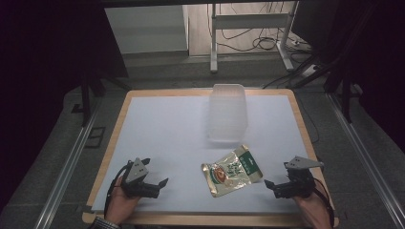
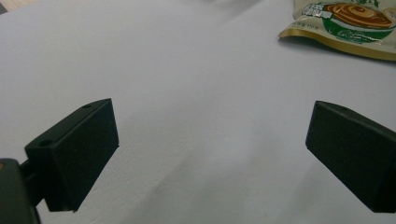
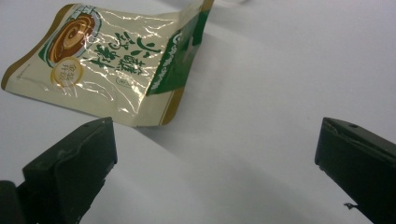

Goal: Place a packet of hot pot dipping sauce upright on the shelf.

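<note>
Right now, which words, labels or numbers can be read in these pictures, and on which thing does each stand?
Snack pouch: large green Chinese characters, too creased and glary to quote.
Its small round gold seal: print too small.
Clear plastic container: no text.
Both grippers: no text.

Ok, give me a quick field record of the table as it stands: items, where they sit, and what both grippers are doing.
surface: white sheet on a wood-edged table
pouch: snack pouch, lying flat, near front centre
container: clear plastic container, beyond the pouch, apart from it
left gripper: open, holding nothing, left of the pouch
right gripper: open, holding nothing, right of the pouch
contact: neither gripper touches the pouch
</note>
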The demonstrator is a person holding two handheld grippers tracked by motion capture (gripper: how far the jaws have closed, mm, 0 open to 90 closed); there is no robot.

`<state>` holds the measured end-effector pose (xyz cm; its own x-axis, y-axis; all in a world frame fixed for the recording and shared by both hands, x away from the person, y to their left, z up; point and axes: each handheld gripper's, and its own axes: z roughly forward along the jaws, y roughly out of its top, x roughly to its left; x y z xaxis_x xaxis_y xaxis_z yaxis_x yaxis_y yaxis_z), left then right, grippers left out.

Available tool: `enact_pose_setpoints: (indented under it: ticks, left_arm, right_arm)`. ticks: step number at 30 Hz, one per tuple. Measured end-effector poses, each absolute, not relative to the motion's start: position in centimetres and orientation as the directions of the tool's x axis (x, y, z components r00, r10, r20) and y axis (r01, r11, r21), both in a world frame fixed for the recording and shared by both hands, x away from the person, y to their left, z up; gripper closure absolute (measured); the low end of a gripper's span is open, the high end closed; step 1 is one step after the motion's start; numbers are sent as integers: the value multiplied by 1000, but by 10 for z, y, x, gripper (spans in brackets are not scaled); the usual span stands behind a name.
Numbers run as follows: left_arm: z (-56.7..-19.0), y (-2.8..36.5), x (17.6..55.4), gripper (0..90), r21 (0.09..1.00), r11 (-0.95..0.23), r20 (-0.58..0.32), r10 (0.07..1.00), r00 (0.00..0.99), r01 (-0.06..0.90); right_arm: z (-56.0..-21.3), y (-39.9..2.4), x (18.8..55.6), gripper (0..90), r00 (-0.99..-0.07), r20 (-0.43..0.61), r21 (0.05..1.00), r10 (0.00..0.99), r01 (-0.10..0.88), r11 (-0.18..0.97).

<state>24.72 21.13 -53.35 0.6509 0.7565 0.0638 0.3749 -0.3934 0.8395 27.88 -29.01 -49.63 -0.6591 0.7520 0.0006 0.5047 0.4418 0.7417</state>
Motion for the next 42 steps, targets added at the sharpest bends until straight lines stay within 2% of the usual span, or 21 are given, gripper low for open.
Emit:
enact_pose_setpoints:
  ticks: [17, 30, 37, 42]
  left_arm:
    - [-533, 212, 248, 32, 841, -384, 52, 759, 649, 382]
    - [-534, 211, 248, 32, 838, -387, 52, 759, 649, 385]
    - [-534, 211, 248, 32, 836, -389, 53, 759, 649, 386]
    - [-534, 211, 248, 32, 834, -390, 52, 759, 649, 389]
  right_arm:
    - [-498, -267, 292, 0, -684, 48, 752, 728, 504, 425]
    - [-500, -249, 302, 0, -668, 27, 740, 744, 514, 434]
    - [-503, -239, 306, 14, -681, 14, 710, 732, 523, 472]
    - [-503, -231, 310, 14, -685, 47, 689, 727, 549, 473]
